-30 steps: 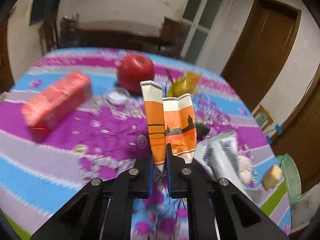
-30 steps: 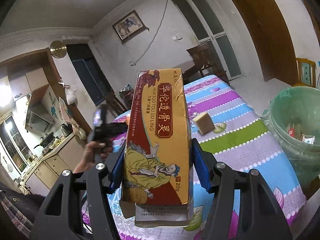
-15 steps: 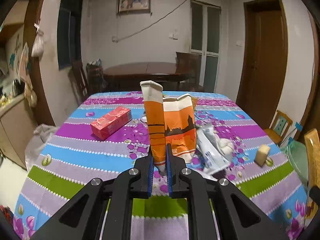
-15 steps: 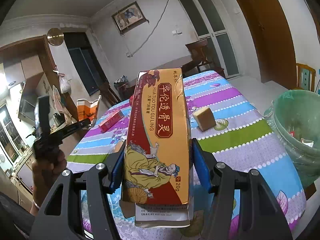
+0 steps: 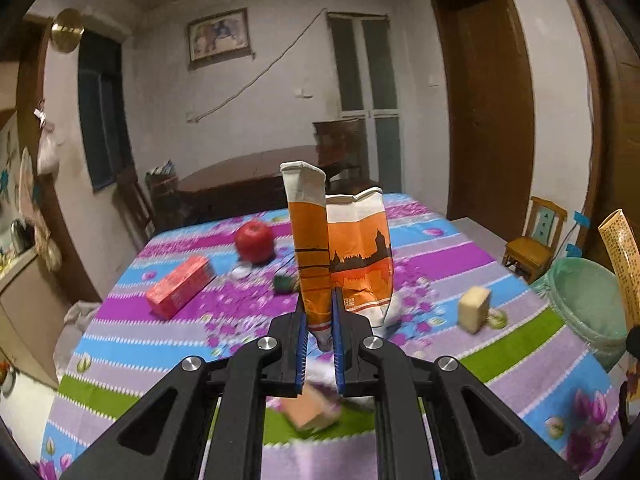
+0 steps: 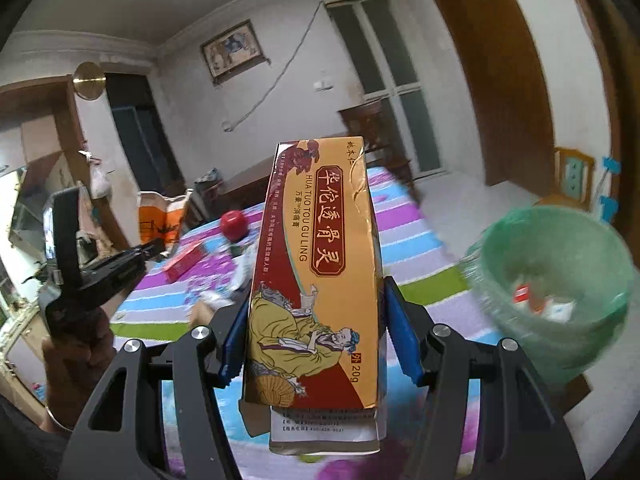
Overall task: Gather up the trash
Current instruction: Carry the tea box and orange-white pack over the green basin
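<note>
Left gripper (image 5: pixel 319 322): jaws drawn in narrow, pinching the lower edge of a crumpled orange-and-white paper bag (image 5: pixel 340 248), which stands upright above the fingers, held in the air over the near half of the table (image 5: pixel 516 344). Right gripper (image 6: pixel 316 344): jaws set wide enough to clamp a tall gold-and-red ointment box (image 6: pixel 320 272) across its lower half; box upright, printed face toward the camera, bottom flap open with a white leaflet showing below. Green-lined trash bin (image 6: pixel 556 280) sits off the table's right edge, near the right gripper and lower than the box; scraps of paper visible inside. From the left wrist view the same bin (image 5: pixel 584 300) appears at far right, with the edge of the gold box just in front of it. Table covered by a striped floral cloth. Items lying on it: red carton (image 5: pixel 180 286) left of centre, red apple (image 5: pixel 254 241) beyond it, a pale yellow block (image 5: pixel 474 308) toward the right edge, a pinkish block (image 5: pixel 310 410) near the front edge, blurred. A small dark green item sits just behind the bag; identity cannot be made out. The person's left hand (image 6: pixel 76 344) shows in the right wrist view, gripping the left tool's handle.
</note>
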### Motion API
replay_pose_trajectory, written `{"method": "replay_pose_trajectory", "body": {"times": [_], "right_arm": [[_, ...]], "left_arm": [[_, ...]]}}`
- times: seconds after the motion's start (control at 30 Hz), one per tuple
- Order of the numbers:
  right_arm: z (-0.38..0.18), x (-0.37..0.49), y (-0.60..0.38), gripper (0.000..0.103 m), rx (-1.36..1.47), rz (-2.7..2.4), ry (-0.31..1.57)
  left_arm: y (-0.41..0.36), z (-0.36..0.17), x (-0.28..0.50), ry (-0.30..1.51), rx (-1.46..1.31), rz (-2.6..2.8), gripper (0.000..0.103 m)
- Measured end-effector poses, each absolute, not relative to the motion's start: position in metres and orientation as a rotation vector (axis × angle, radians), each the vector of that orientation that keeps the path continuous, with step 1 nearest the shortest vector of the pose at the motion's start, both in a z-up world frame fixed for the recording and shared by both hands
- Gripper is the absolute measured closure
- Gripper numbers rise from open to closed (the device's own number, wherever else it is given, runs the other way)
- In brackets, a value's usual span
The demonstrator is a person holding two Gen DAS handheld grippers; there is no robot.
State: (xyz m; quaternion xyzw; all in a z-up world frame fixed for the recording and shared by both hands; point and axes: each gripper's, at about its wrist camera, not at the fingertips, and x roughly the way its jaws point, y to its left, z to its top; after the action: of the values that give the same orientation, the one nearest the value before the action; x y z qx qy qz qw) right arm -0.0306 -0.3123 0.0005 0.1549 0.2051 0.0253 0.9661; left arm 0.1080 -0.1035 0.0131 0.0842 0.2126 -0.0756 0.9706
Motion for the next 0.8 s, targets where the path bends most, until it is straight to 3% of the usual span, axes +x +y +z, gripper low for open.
{"method": "replay_pose_trajectory", "body": {"times": [0.33, 0.8], "right_arm": [[0.02, -0.043, -0.38, 0.045, 0.261, -0.121, 0.393], [0.034, -0.038, -0.471, 0.045, 0.222, -0.299, 0.5]], "left_arm": [[-0.2, 0.031, 0.106, 0.357, 0.258, -0.28, 0.091], [-0.353, 0.024, 0.113, 0.356, 0.367, -0.483, 0.091]]}}
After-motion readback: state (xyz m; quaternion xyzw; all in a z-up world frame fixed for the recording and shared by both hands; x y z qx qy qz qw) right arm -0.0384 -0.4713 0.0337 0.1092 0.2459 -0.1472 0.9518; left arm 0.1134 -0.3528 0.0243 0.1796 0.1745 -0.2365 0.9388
